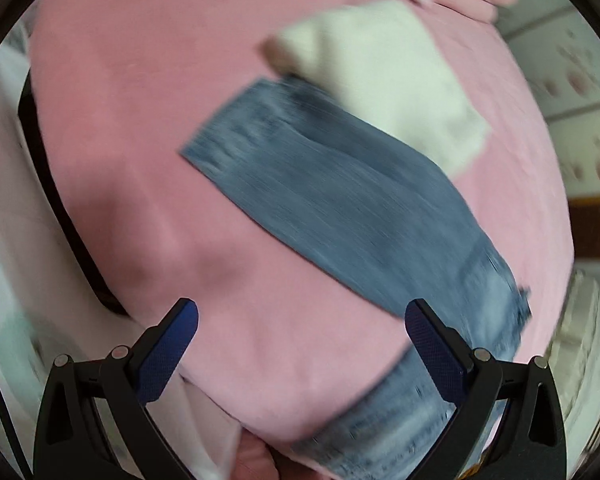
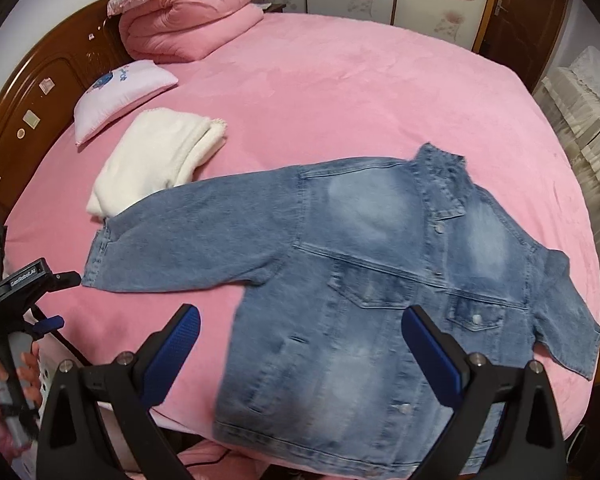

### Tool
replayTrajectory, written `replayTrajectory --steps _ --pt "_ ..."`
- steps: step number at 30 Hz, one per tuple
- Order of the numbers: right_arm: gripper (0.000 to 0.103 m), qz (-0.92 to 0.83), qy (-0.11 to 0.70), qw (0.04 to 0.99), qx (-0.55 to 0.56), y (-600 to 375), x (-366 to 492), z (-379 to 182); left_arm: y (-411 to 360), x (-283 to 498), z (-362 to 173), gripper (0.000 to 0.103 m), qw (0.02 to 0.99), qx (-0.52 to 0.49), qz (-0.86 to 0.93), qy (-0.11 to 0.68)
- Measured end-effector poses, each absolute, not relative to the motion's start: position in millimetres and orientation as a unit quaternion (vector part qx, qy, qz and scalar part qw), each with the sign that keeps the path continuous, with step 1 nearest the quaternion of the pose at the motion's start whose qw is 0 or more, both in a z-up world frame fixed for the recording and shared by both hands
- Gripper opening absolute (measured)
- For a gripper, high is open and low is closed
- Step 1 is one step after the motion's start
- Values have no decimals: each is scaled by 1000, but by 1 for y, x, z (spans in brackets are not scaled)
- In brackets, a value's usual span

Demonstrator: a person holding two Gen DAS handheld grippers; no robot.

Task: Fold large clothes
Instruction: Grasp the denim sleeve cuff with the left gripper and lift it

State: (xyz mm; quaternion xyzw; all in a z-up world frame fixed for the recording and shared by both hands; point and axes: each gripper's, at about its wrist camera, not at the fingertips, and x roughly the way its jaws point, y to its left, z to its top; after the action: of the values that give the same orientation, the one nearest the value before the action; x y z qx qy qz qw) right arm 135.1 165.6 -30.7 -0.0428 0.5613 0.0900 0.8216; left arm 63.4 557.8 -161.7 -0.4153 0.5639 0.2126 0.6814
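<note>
Both the left gripper (image 1: 300, 344) and right gripper (image 2: 300, 344) gape empty above the faded blue denim jacket (image 2: 380, 264), heavy, stiff cloth best pinched at the far-left sleeve cuff (image 2: 98, 256).

My left camera looks down close over the sleeve (image 1: 340, 200); my right views the bed (image 2: 340, 80) from farther back; both share the jacket (image 2: 380, 280).

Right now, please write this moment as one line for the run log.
denim jacket: flat on bed, unfolded | left gripper: open, empty | right gripper: open, empty
</note>
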Motion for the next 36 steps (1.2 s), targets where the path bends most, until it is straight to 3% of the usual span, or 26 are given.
replayTrajectory --steps 6,9,11,13,24,26,36 --pt "101 91 604 789 -60 204 138 -51 619 71 -210 94 662 -478 206 539" --pt "101 96 624 772 -70 219 135 -59 634 77 -232 77 657 -482 211 540" --pt "101 103 631 765 -77 228 135 -63 644 81 -251 51 647 -483 223 547" --pt "101 109 637 758 -83 237 135 -68 651 80 -267 41 621 -503 236 552" --pt "101 116 667 730 -96 262 127 -86 666 97 -315 38 617 -523 227 542" --pt "101 112 669 729 -88 262 125 -87 664 100 -314 29 622 -513 230 545" --pt "101 96 662 741 -58 252 127 -83 640 113 -265 10 672 -459 219 538"
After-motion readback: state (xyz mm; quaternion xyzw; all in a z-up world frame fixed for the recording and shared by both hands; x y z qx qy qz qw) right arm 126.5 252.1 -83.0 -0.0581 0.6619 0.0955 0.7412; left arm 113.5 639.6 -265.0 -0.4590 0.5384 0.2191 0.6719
